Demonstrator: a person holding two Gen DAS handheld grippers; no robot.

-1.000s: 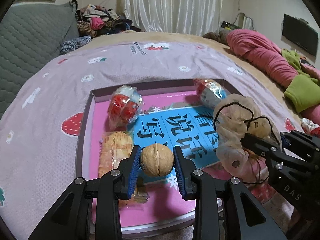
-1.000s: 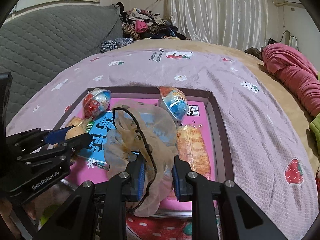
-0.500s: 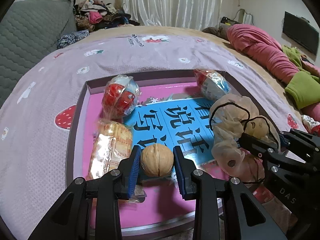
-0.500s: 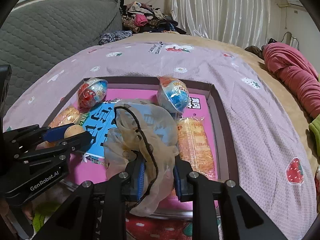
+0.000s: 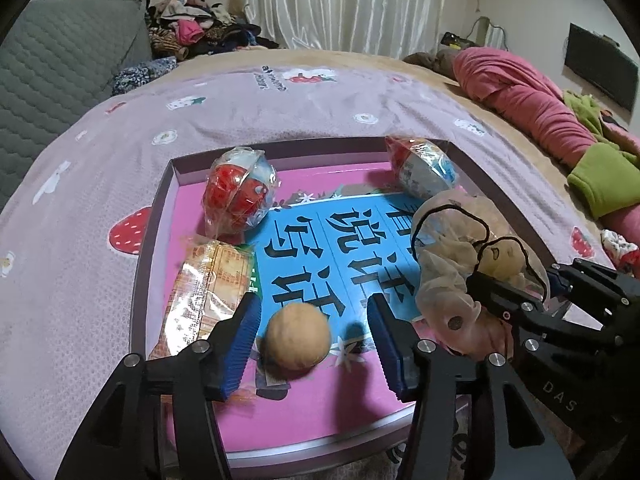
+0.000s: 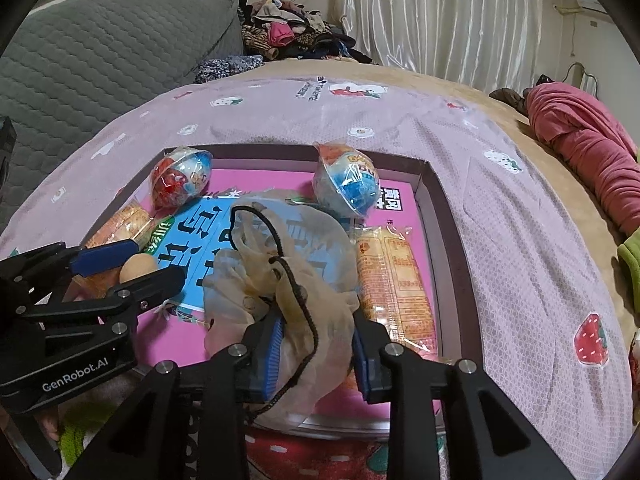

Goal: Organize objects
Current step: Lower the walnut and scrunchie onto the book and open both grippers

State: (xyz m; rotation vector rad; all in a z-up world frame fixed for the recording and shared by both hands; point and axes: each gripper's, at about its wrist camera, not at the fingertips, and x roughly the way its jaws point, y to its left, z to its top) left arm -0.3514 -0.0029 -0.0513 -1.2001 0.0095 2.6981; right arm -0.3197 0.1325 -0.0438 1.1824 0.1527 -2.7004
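Your left gripper (image 5: 314, 322) has just been opening: its blue pads stand clear on both sides of the round tan walnut (image 5: 298, 336), which sits between them without contact, low over the pink floor of the shallow purple-rimmed tray (image 5: 160, 200); whether it rests on the floor cannot be told. The tray lies on the lilac strawberry-print bedspread (image 5: 280, 112).

Your right gripper (image 6: 316, 346) has also just been opening, only slightly. The sheer beige drawstring mesh pouch (image 6: 280, 264) still bunches between its narrow jaws, its black cord (image 6: 296, 292) draped over the fabric. Whether the pads still press on the cloth cannot be told. Seen from the left wrist, the pouch (image 5: 452, 256) has a round tan lump inside.

Also in the tray: a blue card with black characters (image 5: 340, 248) flat in the middle, a red-and-clear wrapped capsule toy (image 5: 240, 196) at the far left corner, a blue-and-white wrapped capsule toy (image 6: 348, 180) at the far side, an orange cracker packet (image 5: 208, 288) along the left wall, and a second orange cracker packet (image 6: 392, 276) along the right wall.
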